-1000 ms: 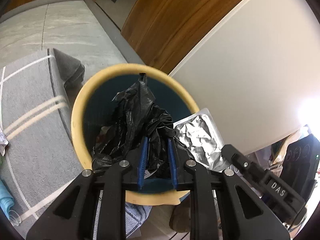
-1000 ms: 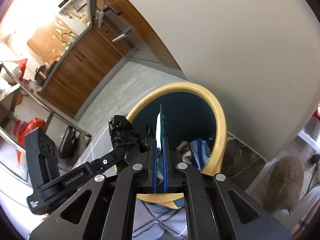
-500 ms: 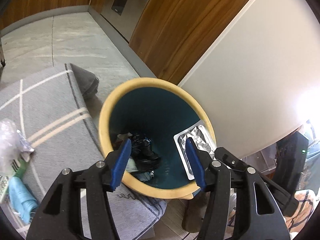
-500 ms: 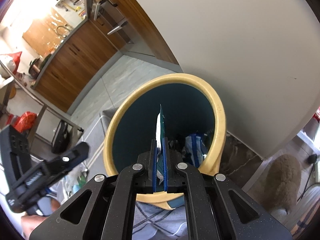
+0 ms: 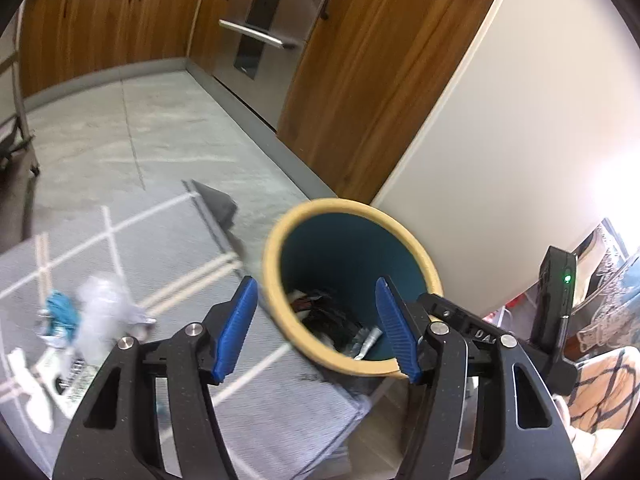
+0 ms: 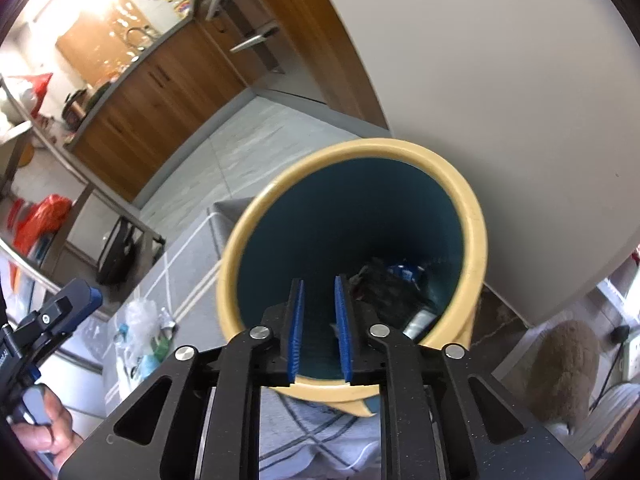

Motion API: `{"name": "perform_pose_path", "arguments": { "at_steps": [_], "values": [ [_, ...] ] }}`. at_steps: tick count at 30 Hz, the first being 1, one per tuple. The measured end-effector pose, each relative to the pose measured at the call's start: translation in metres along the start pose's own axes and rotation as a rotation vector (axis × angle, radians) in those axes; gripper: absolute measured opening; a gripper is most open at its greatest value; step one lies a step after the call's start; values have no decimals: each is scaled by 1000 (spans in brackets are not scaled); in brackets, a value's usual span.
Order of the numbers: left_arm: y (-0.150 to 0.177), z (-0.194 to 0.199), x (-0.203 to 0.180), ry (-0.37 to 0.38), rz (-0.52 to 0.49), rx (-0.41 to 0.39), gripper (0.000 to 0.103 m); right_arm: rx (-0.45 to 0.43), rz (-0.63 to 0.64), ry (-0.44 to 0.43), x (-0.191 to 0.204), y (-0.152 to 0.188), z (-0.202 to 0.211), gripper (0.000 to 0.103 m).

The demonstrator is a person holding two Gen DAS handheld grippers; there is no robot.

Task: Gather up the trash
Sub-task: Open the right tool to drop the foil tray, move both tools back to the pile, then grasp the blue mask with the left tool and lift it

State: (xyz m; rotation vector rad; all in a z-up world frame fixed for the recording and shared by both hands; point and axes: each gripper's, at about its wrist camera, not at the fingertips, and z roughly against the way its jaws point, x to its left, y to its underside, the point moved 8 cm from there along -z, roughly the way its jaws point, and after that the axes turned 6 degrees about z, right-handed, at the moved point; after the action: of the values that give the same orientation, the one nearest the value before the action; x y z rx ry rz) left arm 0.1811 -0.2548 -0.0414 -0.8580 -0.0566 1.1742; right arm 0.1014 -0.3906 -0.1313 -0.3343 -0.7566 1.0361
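Both tools over the bin [image 5: 276, 276] now, a round tub with a smooth cream rim and a deep teal inside, standing on the edge of a grey woven rug [image 5: 280, 420] crossed by pale stripes, just beside a plain off-white wall panel [image 5: 520, 140]. Behind it, warm wood-grain cabinets [image 5: 352, 100] and a steel oven front [image 5: 260, 40] with bar handles. Nothing blocks the mouth of the bin.

Left tool [image 5: 316, 324]: ribbed blue pads wide apart, nothing between them. They have just been opening, and the crumpled black plastic bag [image 5: 332, 320] it clamped a second ago now lies at the bottom of the bin among other scraps. The bin also sits lower and further off in the left view than before, with more kitchen floor showing.

Right tool [image 6: 319, 332]: jaws a narrow slit apart and bare, having just been opening. The thin green-and-white wrapper pinched upright between them half a second ago is gone from the pads; where it landed I cannot tell. Inside the bin, dark crinkled plastic and a blue-printed packet [image 6: 404, 270].

More trash waits on the rug to the left: a cloudy clear plastic bag [image 5: 100, 308], a blue scrap [image 5: 60, 308], white bits, all blurred. A hand [image 6: 44, 428] grips the left tool's handle at the right view's lower edge
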Motion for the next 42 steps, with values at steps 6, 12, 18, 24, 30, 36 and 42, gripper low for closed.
{"name": "perform_pose_path", "arguments": {
  "at_steps": [6,12,18,24,30,36,42],
  "values": [
    [0,35,31,-69,-3,-51,65,-6,64,-21,29,0,4,37],
    [12,65,70,-140,36,-80,67,9,133,-53,63,7,1,45],
    [37,85,114,-208,92,-78,67,34,184,-73,88,16,-5,49],
    [64,91,150,-262,127,-45,67,65,224,-98,108,29,-12,52],
    [87,87,170,-290,142,0,67,94,262,-115,127,41,-19,54],
    [99,61,159,-291,82,64,67,115,286,-123,140,49,-25,54],
    [100,24,145,-320,5,104,67,126,295,-111,138,53,-28,55]
  ]
}}
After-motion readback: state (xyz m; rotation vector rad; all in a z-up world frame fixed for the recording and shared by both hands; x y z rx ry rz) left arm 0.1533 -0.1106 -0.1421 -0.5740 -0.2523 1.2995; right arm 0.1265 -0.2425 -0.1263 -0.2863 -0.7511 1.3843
